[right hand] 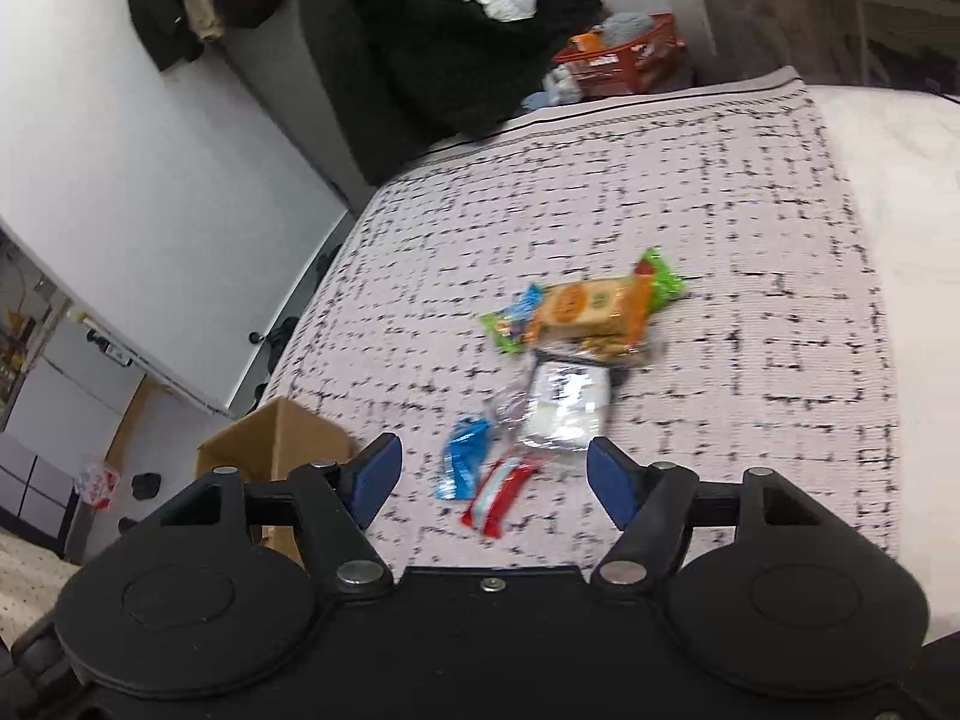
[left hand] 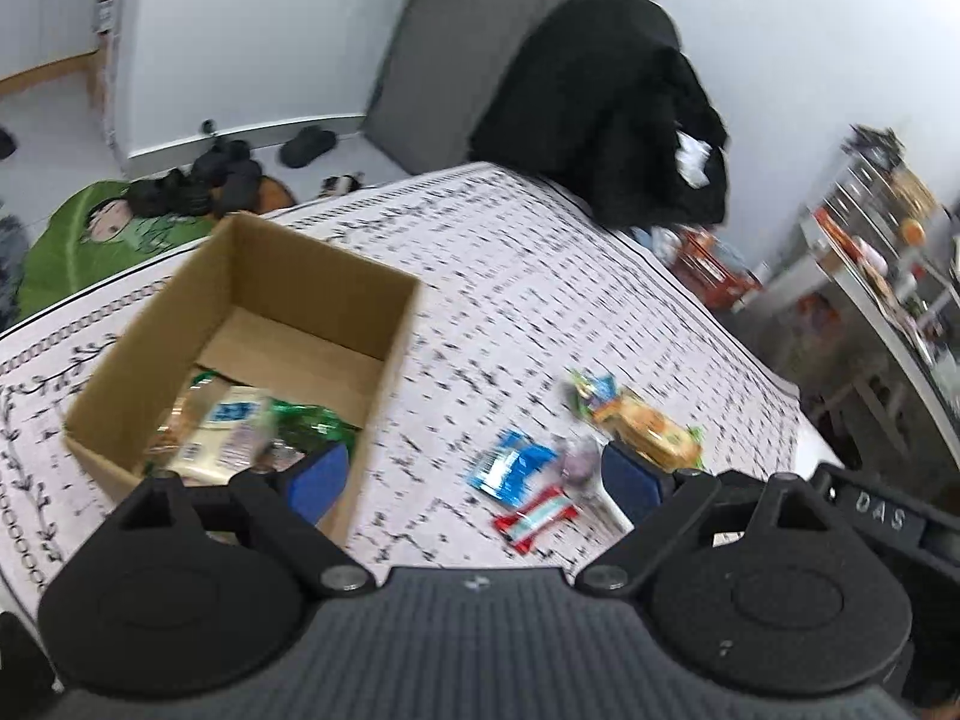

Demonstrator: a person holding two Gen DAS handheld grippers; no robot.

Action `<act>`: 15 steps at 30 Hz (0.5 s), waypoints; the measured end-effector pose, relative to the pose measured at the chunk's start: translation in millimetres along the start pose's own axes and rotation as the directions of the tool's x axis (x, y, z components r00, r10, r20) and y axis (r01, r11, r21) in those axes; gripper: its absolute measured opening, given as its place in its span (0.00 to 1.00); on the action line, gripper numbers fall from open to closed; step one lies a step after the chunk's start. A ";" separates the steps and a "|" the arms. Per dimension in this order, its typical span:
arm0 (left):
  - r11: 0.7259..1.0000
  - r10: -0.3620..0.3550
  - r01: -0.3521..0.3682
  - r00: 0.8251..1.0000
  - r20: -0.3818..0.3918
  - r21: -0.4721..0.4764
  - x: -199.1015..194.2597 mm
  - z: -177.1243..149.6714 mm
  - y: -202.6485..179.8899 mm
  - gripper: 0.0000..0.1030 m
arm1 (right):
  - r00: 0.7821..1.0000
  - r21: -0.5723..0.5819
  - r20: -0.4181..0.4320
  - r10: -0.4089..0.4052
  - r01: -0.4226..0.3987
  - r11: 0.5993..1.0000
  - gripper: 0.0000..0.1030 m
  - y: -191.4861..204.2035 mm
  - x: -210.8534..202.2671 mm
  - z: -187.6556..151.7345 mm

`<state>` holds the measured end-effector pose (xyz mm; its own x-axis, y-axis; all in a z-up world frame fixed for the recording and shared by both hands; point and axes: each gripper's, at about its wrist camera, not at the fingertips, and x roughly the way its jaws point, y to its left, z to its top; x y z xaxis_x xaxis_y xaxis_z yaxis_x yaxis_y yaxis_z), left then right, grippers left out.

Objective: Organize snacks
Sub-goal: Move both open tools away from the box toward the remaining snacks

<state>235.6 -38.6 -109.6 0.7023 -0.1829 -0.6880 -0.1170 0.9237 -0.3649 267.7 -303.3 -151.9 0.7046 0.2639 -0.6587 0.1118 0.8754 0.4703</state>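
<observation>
A cardboard box (left hand: 252, 300) stands on the patterned cloth and holds a cream snack pack (left hand: 225, 432) and a green packet (left hand: 306, 423). Loose snacks lie to its right: a blue packet (left hand: 509, 467), a red-and-white bar (left hand: 536, 519), a clear-wrapped white snack (right hand: 564, 411) and an orange cracker pack (left hand: 651, 429). My left gripper (left hand: 474, 480) is open and empty above the box's near corner and these snacks. My right gripper (right hand: 489, 477) is open and empty just short of the blue packet (right hand: 465, 462), red bar (right hand: 498, 495) and orange pack (right hand: 591, 309). The box corner (right hand: 270, 450) shows at the left.
The cloth-covered table (left hand: 540, 276) ends at the right (right hand: 864, 360). A chair draped with a black coat (left hand: 606, 108) stands at the far edge. An orange basket (right hand: 624, 60) sits on the floor behind. Shelving with items (left hand: 876, 240) stands to the right.
</observation>
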 end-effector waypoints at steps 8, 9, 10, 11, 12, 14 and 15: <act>0.996 -0.004 0.005 1.000 -0.012 0.084 16.9 -18.3 -25.6 0.88 | 1.000 0.045 0.009 0.006 -0.007 0.999 0.66 -39.8 5.5 9.2; 0.996 -0.005 0.006 1.000 -0.016 0.087 19.3 -20.3 -27.1 0.88 | 1.000 0.049 0.008 0.010 -0.011 0.999 0.66 -43.8 7.1 9.9; 0.996 -0.006 0.007 1.000 -0.018 0.092 21.3 -22.3 -28.1 0.88 | 1.000 0.054 0.006 0.016 -0.017 0.998 0.66 -47.9 9.0 10.2; 0.995 -0.004 0.006 1.000 -0.021 0.099 24.0 -24.2 -30.1 0.88 | 1.000 0.060 0.002 0.023 -0.023 0.998 0.66 -52.0 11.7 10.2; 0.994 0.001 0.001 1.000 -0.021 0.112 27.4 -26.2 -32.7 0.88 | 1.000 0.070 -0.004 0.029 -0.029 0.997 0.66 -56.3 14.7 10.1; 0.991 0.014 -0.011 1.000 -0.022 0.132 33.0 -29.2 -36.6 0.88 | 0.999 0.091 -0.015 0.048 -0.046 0.995 0.66 -63.3 19.4 10.1; 0.990 0.020 -0.016 1.000 -0.024 0.141 36.9 -30.7 -38.5 0.88 | 0.998 0.100 -0.020 0.058 -0.056 0.993 0.66 -66.0 21.9 10.4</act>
<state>244.4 -91.3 -140.2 0.6827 -0.1723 -0.7101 -0.0284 0.9648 -0.2614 283.1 -359.5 -191.2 0.6961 0.3219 -0.6417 0.1423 0.8143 0.5628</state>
